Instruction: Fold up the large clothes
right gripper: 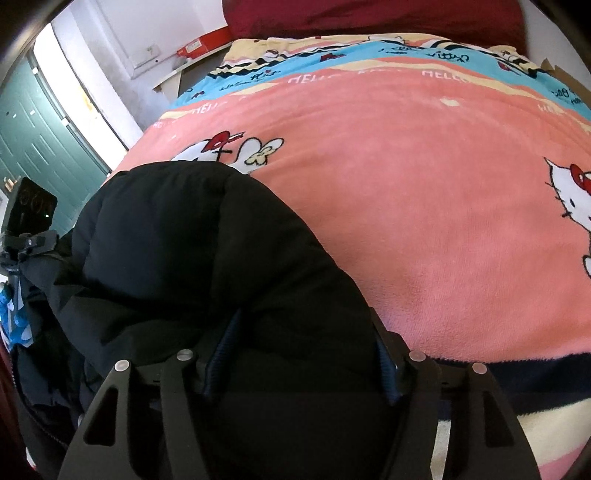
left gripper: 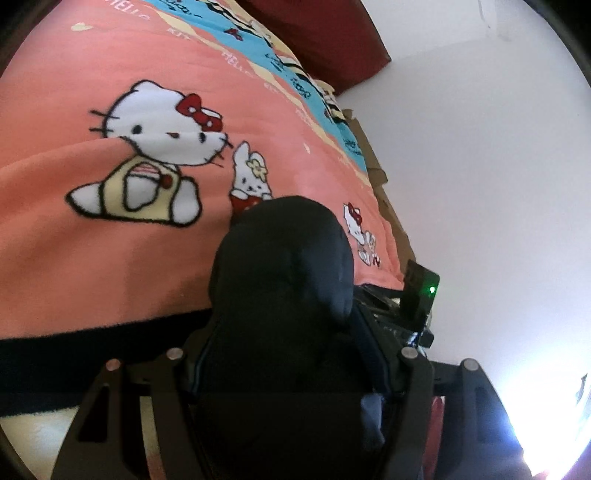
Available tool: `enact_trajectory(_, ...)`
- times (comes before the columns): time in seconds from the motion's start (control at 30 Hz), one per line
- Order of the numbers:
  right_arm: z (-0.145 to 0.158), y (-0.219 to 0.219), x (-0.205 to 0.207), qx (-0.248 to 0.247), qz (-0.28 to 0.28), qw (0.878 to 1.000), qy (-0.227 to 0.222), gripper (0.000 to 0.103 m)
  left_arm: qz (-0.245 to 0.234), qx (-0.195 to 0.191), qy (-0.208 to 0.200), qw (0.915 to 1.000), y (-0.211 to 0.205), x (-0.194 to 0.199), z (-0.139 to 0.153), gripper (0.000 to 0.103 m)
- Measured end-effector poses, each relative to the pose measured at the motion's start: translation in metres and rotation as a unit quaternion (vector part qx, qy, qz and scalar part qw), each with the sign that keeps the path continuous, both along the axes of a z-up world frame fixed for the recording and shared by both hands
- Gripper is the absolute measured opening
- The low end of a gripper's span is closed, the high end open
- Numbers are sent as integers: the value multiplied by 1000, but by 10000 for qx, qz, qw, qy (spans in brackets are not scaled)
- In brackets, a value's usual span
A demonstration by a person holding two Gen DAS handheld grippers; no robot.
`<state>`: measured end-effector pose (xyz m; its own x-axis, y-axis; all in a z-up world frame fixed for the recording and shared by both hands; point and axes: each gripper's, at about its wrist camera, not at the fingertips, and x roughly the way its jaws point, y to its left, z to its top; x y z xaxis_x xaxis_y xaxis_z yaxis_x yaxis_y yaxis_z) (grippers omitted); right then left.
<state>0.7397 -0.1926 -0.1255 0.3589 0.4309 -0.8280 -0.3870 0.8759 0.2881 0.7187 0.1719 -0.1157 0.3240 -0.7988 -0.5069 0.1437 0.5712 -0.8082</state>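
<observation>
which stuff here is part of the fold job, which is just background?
Job:
black padded jacket
left tongs
right tongs
cartoon blanket, the work surface

Background:
red pillow
red box
green door
cardboard

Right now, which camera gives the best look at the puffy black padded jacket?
The right wrist view: the puffy black padded jacket spreads across it, showing quilting and folds. The left wrist view shows only a bunched dark lump between the fingers.
</observation>
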Motion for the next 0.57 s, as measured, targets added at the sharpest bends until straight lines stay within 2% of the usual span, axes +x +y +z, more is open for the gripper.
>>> enact_trajectory(0.1, -1, 1, 1, -23, 6, 10000, 18, 67, -93, 259, 130, 9995, -8, 2, -6, 67)
enact_trajectory(0.17, -2, 2, 3, -59, -5, 10000, 18, 68, -21, 586, 329, 9977, -11, 6, -14, 67)
enact_trajectory(0.27, -2, 6, 3, -158, 22, 9999, -54, 67, 201, 1292, 565, 9898, -16, 13, -26, 68)
enact_trajectory(0.37, 4, 15, -2, -362, 164, 9989, -246, 45, 175, 1836, 219, 9826, -29, 8, -17, 60)
enact_trajectory(0.43, 10, 23, -6, -587, 265, 9971, -393, 29, 58, 2157, 11, 9764, -40, 4, -8, 41)
enact_trajectory(0.5, 20, 32, -12, -780, 335, 9946, -595, 22, 18, 2489, -192, 9683, -50, -2, 4, 29)
enact_trajectory(0.57, 35, 39, -23, -993, 443, 9909, -795, 18, 6, 2774, -306, 9603, -56, -11, 16, 24)
